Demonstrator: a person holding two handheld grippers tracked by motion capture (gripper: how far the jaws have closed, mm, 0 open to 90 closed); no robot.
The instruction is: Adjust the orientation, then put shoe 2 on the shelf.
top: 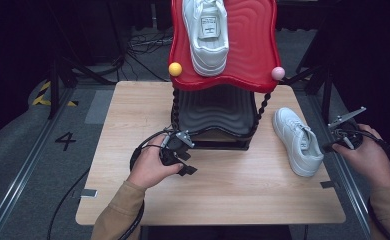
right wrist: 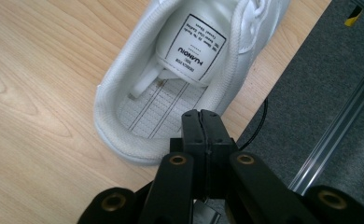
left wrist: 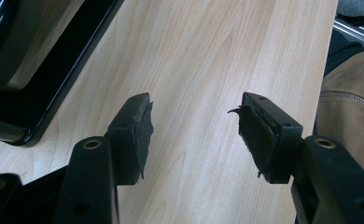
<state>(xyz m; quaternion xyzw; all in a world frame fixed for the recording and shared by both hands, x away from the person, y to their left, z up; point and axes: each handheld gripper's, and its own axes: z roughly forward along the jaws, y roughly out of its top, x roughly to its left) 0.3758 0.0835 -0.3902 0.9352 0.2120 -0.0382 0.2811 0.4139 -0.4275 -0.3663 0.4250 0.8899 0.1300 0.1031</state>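
Since the right gripper [right wrist: 202, 122] hovers with fingers pressed together just behind the heel of the white shoe [top: 297, 140], lying at four o'clock on the surface [top: 133, 107], spread them before pinching the heel collar, while the left gripper's [left wrist: 194, 135] fingers stay spread, empty.

Even overhead light, dark surroundings, soft shadows, mostly sharp
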